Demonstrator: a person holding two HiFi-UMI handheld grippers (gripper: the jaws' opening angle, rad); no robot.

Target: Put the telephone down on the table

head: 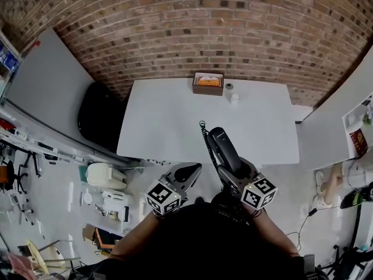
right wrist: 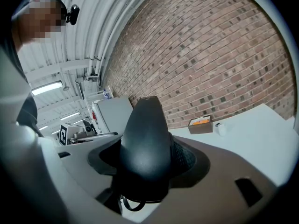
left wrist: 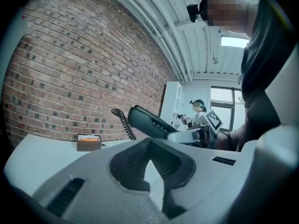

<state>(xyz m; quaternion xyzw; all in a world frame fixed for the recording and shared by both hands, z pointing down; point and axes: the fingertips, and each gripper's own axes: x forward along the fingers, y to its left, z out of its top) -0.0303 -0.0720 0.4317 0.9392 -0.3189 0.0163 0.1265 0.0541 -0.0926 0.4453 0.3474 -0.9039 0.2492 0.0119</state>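
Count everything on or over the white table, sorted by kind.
telephone: 1
brown box: 1
small objects beside it: 2
Total: 4

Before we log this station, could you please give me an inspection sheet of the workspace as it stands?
Surface: white table.
Job's things: telephone handset, black, held over the table's near edge, not yet set down.
Clutter: brown box with orange contents and a small white object near the far edge.
Grippers: right claw shut on the telephone handset; left claw shut, nothing in it.
Cables: coiled cord trails from the handset; floor cable at right.
Surroundings: brick wall; black rounded object left of the table.
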